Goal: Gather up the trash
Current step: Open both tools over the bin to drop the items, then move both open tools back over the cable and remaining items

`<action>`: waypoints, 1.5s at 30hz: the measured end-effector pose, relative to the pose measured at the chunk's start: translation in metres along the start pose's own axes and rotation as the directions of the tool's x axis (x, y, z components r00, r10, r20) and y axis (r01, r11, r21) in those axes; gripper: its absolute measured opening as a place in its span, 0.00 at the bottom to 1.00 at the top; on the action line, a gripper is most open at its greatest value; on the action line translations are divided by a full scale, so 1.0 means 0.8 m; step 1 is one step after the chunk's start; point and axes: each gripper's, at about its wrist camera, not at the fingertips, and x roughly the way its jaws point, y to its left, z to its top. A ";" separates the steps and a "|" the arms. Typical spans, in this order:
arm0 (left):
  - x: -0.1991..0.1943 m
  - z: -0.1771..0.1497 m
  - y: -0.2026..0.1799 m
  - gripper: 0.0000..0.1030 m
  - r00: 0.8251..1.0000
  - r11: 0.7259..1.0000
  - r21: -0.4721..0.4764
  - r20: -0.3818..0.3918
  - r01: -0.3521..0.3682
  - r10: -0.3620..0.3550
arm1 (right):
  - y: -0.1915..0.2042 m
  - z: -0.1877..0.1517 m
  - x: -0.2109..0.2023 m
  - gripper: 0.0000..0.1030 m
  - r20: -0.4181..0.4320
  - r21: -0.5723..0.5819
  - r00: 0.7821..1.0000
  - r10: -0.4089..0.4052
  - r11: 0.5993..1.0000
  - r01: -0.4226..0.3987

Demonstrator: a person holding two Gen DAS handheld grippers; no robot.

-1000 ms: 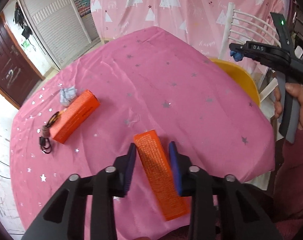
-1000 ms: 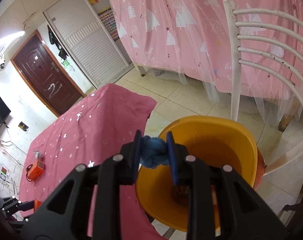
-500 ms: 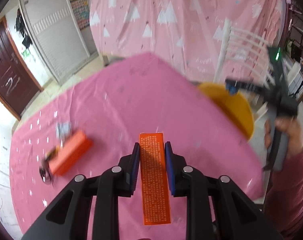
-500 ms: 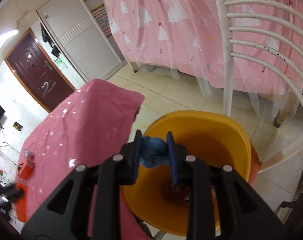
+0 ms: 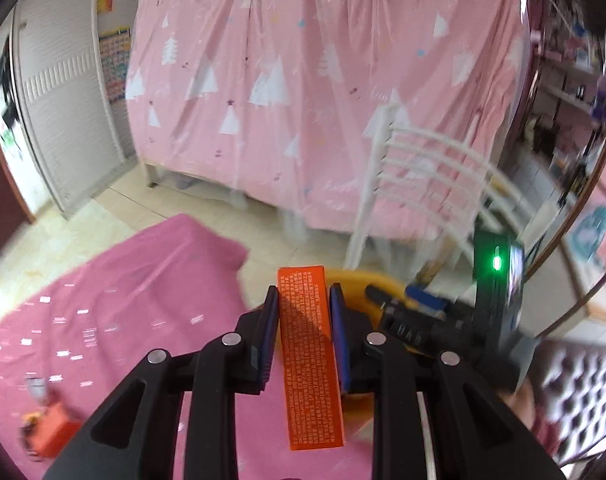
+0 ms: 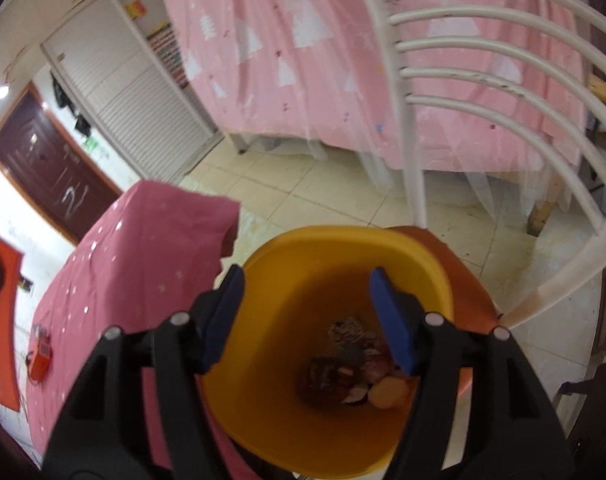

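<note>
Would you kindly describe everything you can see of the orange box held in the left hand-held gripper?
The orange box is a long, slim carton, seemingly cardboard, its upper face covered in fine white print. It is clamped on its long sides between the blue pads of the left hand-held gripper, sticking out past the fingertips and back toward the camera. It is lifted off the pink tablecloth, its far end pointing toward the yellow bin.

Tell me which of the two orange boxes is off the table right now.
The long orange box, clamped upright between the left gripper pads, is off the table. The other orange box lies on the pink tablecloth at lower left.
</note>
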 end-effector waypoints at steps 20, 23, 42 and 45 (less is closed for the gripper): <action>0.030 -0.007 0.025 0.51 0.998 0.995 -0.101 -0.058 -0.023 0.017 | 0.003 0.006 -0.015 0.61 0.046 -0.014 0.999 -0.014 1.000 0.015; 0.022 -0.008 0.031 0.54 0.999 0.994 -0.109 -0.050 -0.023 0.017 | 0.015 0.005 -0.020 0.61 0.054 -0.037 0.998 -0.010 0.999 0.012; -0.048 -0.037 0.159 0.59 0.994 0.963 -0.245 -0.003 -0.110 0.113 | 0.178 -0.036 -0.045 0.70 0.048 -0.252 0.994 0.099 0.964 -0.084; -0.062 -0.047 0.184 0.60 0.990 0.954 -0.268 0.000 -0.134 0.139 | 0.206 -0.044 -0.039 0.70 0.025 -0.284 0.993 0.113 0.953 -0.102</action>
